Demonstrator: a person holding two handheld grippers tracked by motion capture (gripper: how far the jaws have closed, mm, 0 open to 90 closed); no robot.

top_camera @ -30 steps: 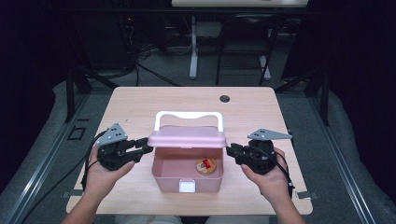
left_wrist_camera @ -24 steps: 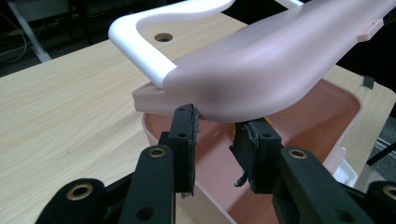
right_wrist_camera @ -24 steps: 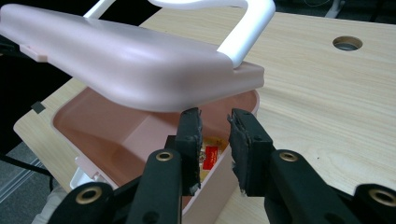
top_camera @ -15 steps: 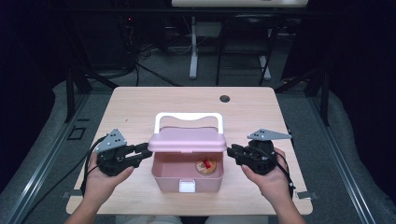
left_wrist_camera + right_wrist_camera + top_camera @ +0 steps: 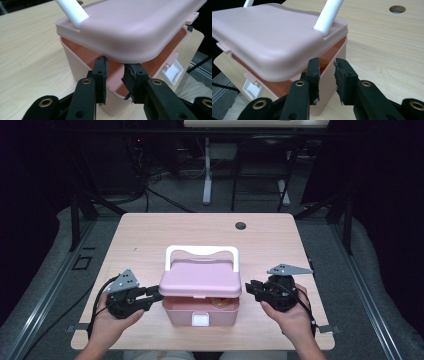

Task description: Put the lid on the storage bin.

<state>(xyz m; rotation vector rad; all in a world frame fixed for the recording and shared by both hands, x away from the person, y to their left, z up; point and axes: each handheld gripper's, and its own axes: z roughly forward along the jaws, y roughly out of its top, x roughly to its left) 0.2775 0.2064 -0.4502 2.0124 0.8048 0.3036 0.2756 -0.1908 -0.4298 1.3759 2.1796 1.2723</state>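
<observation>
Lid (image 5: 200,279) has dropped nearly shut over the pink box (image 5: 200,312); both slightly spread tools, left tool (image 5: 149,296) and right tool (image 5: 251,287), risk getting pinched.

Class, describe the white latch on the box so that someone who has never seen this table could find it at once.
Start at the wooden table and find the pink box near its front edge, between the two grippers. On the middle of the box's front wall, below the half-lowered lid, sits the latch: a small white square, the sole white part low down, unlike the white handle on top.

High cam overlooks table (image 5: 150,240); gripper cams close, share pink box (image 5: 200,312).
</observation>
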